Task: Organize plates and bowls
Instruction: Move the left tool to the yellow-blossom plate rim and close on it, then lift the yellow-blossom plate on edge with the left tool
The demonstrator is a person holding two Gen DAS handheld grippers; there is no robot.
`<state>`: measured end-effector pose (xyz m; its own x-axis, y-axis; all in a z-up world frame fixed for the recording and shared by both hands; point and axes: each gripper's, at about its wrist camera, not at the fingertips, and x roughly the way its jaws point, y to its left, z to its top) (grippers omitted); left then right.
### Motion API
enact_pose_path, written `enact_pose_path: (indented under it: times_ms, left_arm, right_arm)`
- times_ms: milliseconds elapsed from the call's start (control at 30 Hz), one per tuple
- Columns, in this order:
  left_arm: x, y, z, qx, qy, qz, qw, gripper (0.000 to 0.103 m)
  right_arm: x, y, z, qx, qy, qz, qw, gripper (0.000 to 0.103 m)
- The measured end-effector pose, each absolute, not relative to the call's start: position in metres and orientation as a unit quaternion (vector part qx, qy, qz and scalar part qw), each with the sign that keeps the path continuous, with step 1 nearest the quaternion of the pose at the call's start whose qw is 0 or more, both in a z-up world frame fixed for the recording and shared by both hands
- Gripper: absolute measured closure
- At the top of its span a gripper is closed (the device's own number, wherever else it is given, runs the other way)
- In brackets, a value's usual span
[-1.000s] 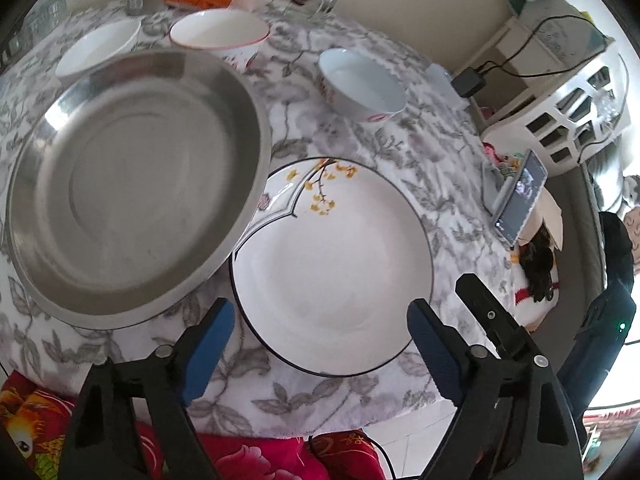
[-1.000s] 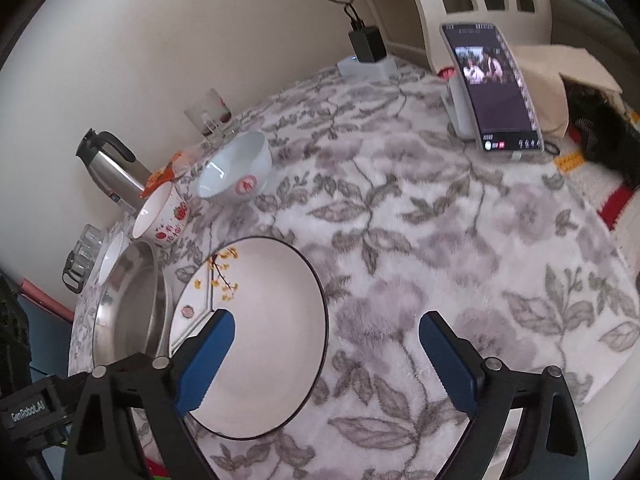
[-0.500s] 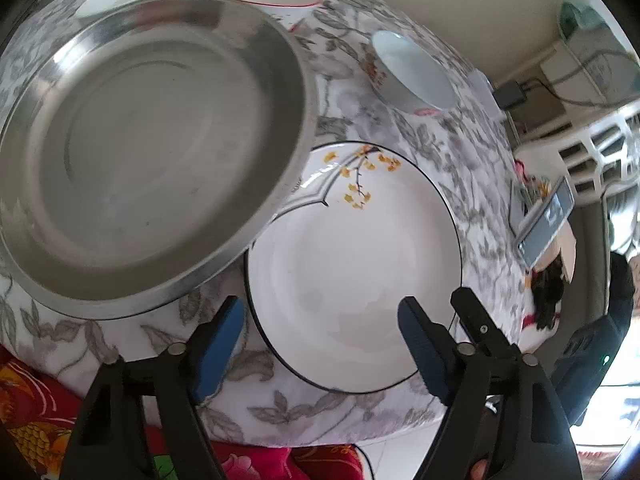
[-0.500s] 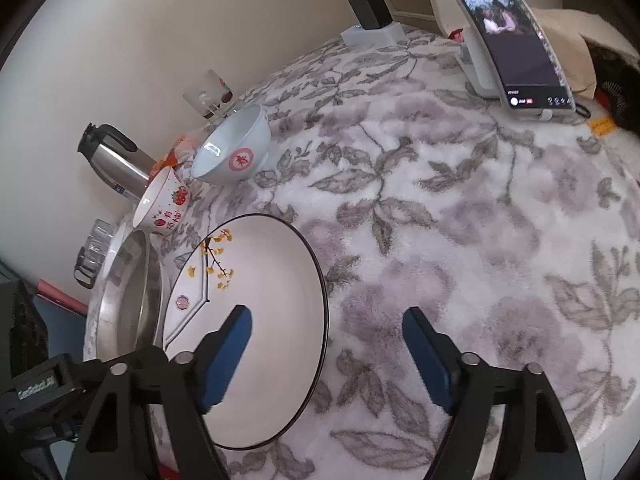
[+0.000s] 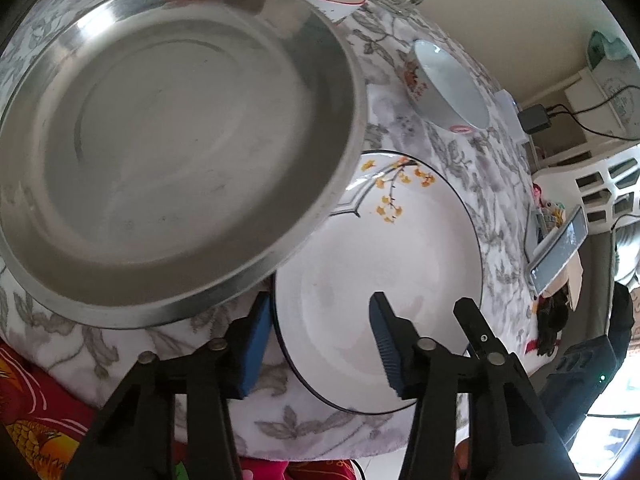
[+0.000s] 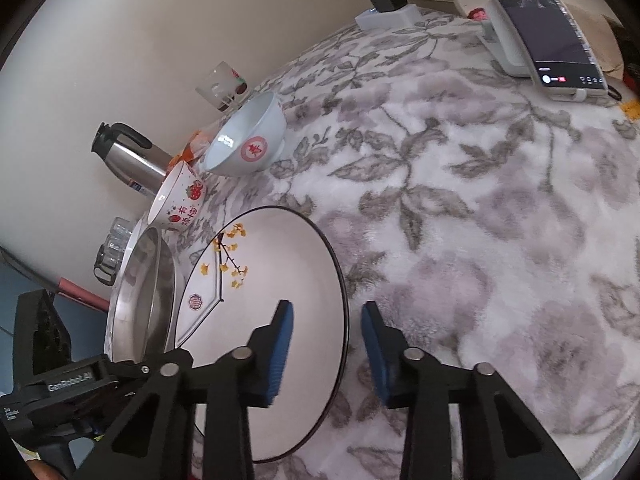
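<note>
A: Largest: steel basin (image 5: 168,140), far-left on desk (image 6: 460,220), rim overlapping white plate (image 5: 380,272).

B: Plate rim between left tongs (image 5: 320,344) and right tongs (image 6: 326,350) on opposite edges; both closing, not yet pinching.

A: Smaller: strawberry bowl (image 6: 180,200), pale bowl (image 6: 248,144), beyond.

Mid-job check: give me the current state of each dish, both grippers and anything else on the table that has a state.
white plate: flat on the cloth, empty, its rim between both grippers' jaws.
steel pan: empty, rim overlapping the plate's edge.
strawberry bowl: upright.
pale bowl: upright, empty.
left gripper: closing, astride the plate's rim.
right gripper: closing, astride the rim, pads not yet touching.
phone: propped up, screen on.
kettle: upright.
</note>
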<state>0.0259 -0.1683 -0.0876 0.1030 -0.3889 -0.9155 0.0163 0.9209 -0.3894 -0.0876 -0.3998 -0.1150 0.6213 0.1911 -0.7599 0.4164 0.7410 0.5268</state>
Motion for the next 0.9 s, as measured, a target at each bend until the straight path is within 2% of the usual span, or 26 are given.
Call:
enact_pose_path:
  times_ms: [67, 167, 333, 467, 900]
  left_arm:
    - [0.027, -0.166, -0.091, -0.146, 0.657, -0.132, 0.728, 0.065]
    - [0.029, -0.163, -0.095, -0.151, 0.659, -0.126, 0.726, 0.071]
    - [0.031, -0.162, -0.099, -0.156, 0.659, -0.121, 0.726, 0.075]
    - [0.033, -0.16, -0.102, -0.164, 0.658, -0.115, 0.726, 0.082]
    - [0.038, -0.154, -0.109, -0.167, 0.657, -0.115, 0.726, 0.086]
  right_arm:
    - [-0.085, -0.399, -0.116, 0.351, 0.432, -0.066, 0.828, 0.073]
    - [-0.082, -0.399, -0.117, 0.35, 0.431, -0.064, 0.829, 0.077]
    - [-0.081, -0.404, -0.124, 0.356, 0.433, -0.071, 0.825, 0.091]
    - [-0.082, -0.408, -0.126, 0.368, 0.428, -0.065, 0.823, 0.091]
    - [-0.082, -0.407, -0.127, 0.364, 0.429, -0.066, 0.824, 0.091]
